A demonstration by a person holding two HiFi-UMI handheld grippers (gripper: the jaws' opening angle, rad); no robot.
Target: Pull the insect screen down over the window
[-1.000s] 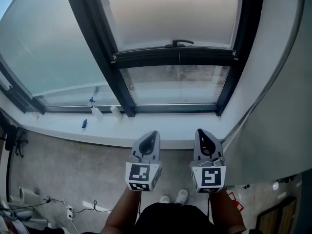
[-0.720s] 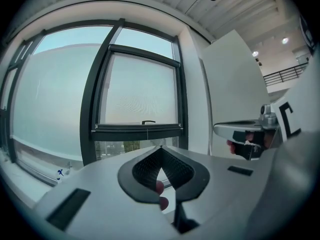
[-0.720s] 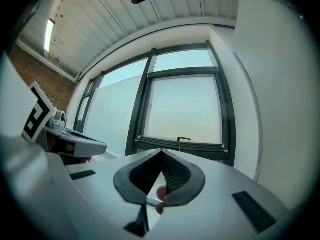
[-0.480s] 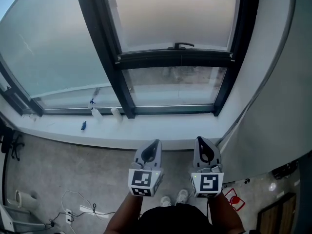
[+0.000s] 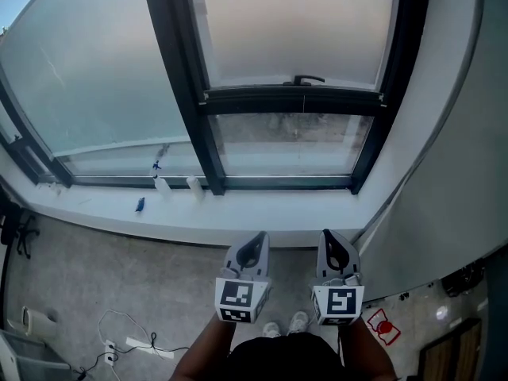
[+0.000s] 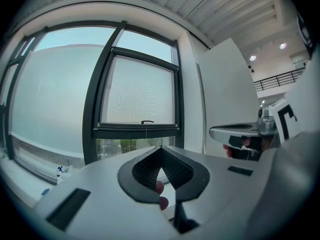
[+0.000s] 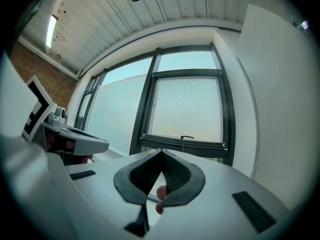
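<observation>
Both tools are closed tight with nothing between the pads. Your left gripper (image 5: 255, 240) and right gripper (image 5: 330, 237) hang side by side, low in front of you. They point roughly level towards the window and stand well short of the white sill (image 5: 262, 213).

The pale, fine-meshed insect screen (image 5: 294, 30) fills the upper part of the right-hand pane of the black-framed window (image 5: 178, 78). It ends at a dark horizontal bar (image 5: 294, 100). Below that bar a strip of clear glass (image 5: 262, 145) runs down to the bottom of the frame, so the pane is covered most of the way but not to the sill.

On top of the bar, near its middle, sits a small dark handle (image 5: 309, 79). A thin cord (image 5: 293, 129) seems to hang from the bar's middle over the clear strip.

Expect the mesh to be very light, soft and easy to crease or tear, so keep the pads off it. The bar looks stiff and is the part that will carry a pull. Take it at the handle or the cord, close to the centre, so both ends run evenly in the side frames and do not jam.

The handle is small and looks smooth, so a shallow pinch may slip. Open the jaws only a little and close well over it. If the screen is spring-wound, which these views cannot show, it will tug upward when let go, so hold firmly until it seats.
</observation>
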